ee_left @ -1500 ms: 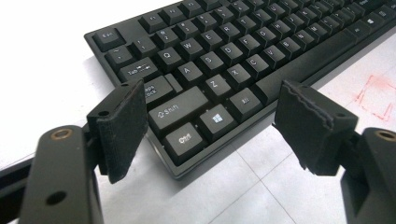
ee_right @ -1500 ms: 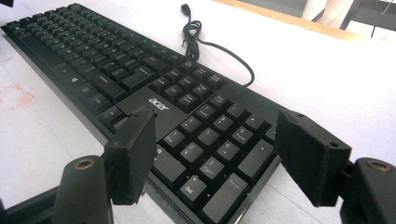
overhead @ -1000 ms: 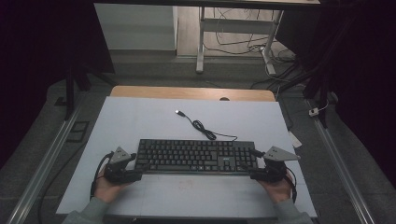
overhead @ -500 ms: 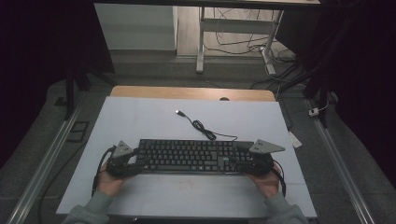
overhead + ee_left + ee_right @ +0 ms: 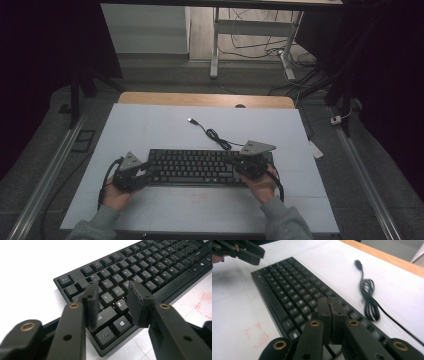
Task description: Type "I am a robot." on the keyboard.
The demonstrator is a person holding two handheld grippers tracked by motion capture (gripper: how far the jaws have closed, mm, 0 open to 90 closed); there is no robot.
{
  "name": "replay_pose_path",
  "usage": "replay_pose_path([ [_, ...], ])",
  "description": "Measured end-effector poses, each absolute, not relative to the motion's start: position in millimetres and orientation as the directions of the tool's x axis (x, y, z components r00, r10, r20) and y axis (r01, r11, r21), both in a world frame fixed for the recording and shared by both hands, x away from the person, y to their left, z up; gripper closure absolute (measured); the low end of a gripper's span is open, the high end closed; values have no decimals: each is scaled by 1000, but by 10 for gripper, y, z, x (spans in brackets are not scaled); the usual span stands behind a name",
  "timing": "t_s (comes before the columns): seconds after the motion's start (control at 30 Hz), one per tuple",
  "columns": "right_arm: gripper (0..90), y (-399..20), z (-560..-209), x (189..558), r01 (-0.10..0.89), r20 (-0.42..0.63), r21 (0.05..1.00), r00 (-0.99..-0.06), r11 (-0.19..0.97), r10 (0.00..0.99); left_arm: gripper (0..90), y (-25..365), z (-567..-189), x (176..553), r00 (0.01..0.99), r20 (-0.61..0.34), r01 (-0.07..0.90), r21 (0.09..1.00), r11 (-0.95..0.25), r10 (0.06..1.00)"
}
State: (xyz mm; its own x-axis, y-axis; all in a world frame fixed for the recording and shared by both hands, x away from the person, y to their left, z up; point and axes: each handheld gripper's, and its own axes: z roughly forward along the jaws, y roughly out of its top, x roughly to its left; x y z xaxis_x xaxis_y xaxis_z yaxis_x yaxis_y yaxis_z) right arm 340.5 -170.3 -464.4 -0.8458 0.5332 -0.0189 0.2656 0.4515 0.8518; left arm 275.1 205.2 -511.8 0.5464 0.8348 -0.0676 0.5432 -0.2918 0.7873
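The black keyboard (image 5: 200, 167) lies across the near half of the white tabletop (image 5: 150, 125), bare surface beyond it. The left tool (image 5: 112, 302) hangs wide open over its left end; the right tool (image 5: 329, 315), jaws pressed together empty, over its right end beside the coiled cable (image 5: 369, 297).

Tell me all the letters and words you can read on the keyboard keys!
"Ctrl" on a key at the near corner of the keyboard.
"Z" on a key just above it.
"A" and "S" on two keys in the next row up.
"W" on a key one row higher.
"Esc" on the far corner key, faint.
A Windows logo on the key beside "Ctrl".
The other keys are too blurred or small to read.
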Motion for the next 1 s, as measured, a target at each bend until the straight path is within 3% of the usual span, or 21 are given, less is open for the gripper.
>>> replay_pose_path([
  [0.63, 898, -1384, -4746, 3592, 285, 28, 866, -848, 412, 529, 878, 2008, -5174, 2779, 564, -45, 551, 764, -335, 825],
  [1.0, 898, -1209, -4910, 3637, 296, 24, 829, -867, 474, 498, 890, 2038, -5286, 2850, 549, -16, 580, 728, -367, 836],
])
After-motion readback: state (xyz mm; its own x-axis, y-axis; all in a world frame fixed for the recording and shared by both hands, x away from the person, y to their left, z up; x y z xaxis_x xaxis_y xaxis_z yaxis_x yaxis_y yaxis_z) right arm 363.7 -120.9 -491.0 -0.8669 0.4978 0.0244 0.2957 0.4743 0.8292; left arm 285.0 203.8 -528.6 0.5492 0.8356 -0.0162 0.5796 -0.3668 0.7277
